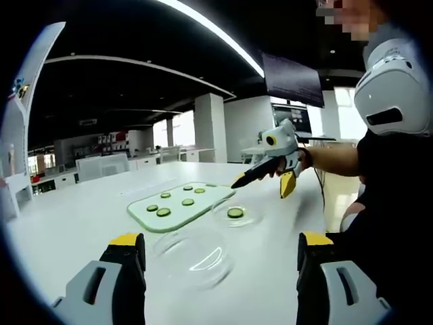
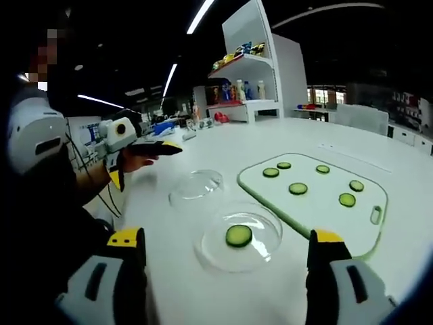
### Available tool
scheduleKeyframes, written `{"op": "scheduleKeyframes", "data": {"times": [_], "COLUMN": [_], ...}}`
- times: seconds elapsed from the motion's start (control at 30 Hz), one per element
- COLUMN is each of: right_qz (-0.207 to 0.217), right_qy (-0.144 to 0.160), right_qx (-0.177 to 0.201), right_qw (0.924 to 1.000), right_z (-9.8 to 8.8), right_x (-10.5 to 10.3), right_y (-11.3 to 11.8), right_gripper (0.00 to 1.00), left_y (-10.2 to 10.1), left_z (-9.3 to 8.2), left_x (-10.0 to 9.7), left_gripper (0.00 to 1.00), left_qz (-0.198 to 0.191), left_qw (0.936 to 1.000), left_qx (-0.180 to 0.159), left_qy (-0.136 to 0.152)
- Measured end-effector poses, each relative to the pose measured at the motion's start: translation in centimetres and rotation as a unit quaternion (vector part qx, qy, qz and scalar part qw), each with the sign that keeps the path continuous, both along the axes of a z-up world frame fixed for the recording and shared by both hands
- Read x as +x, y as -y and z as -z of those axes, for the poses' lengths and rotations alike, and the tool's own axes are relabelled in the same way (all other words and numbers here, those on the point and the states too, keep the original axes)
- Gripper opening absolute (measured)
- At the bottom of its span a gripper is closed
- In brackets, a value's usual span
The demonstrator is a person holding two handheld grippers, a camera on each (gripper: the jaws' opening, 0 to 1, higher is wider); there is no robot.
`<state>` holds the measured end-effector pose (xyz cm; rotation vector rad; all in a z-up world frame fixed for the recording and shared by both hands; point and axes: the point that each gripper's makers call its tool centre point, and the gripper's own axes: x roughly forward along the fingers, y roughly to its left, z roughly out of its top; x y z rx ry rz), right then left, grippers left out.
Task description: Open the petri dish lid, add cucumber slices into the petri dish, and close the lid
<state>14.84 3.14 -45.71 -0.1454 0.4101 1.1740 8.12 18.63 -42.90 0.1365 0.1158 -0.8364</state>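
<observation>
Right gripper view is showing the right gripper [image 2: 226, 271] standing wide, empty, over the dish [image 2: 238, 238] holding one slice [image 2: 239, 235], lid [image 2: 197, 187] lying at 11 o'clock, board [image 2: 318, 196] at 2 o'clock.

1. Left gripper view: low over the surface [image 1: 81, 217], looking across the lid [image 1: 193, 254] towards the board [image 1: 179, 206].
2. Right gripper view: low on the opposite side, close over the dish [image 2: 238, 238].
3. Both views share board, dish, lid; each sees the other hand-held gripper.
</observation>
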Motion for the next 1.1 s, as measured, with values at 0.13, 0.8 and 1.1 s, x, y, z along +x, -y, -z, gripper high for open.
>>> {"op": "scheduleKeyframes", "data": {"times": [0.13, 0.8, 1.1], "right_qz": [-0.019, -0.159, -0.203], "right_qy": [0.012, 0.041, 0.053], "right_qx": [-0.006, -0.056, -0.077], "right_qw": [0.9997, 0.9848, 0.9747], "right_z": [-0.2, 1.7, 3.0], "right_x": [-0.3, -1.4, -1.3], "right_y": [-1.1, -11.9, -13.7], "right_gripper": [0.97, 0.97, 0.91], "left_y": [-0.9, -1.5, -1.5], "left_z": [0.3, 4.1, 4.4], "left_x": [0.6, 4.1, 5.3], "left_gripper": [0.93, 0.92, 0.86], "left_qz": [0.006, 0.107, 0.138], "left_qw": [1.0, 0.9926, 0.9883], "left_qx": [0.008, 0.042, 0.04], "left_qy": [-0.001, -0.04, -0.053]}}
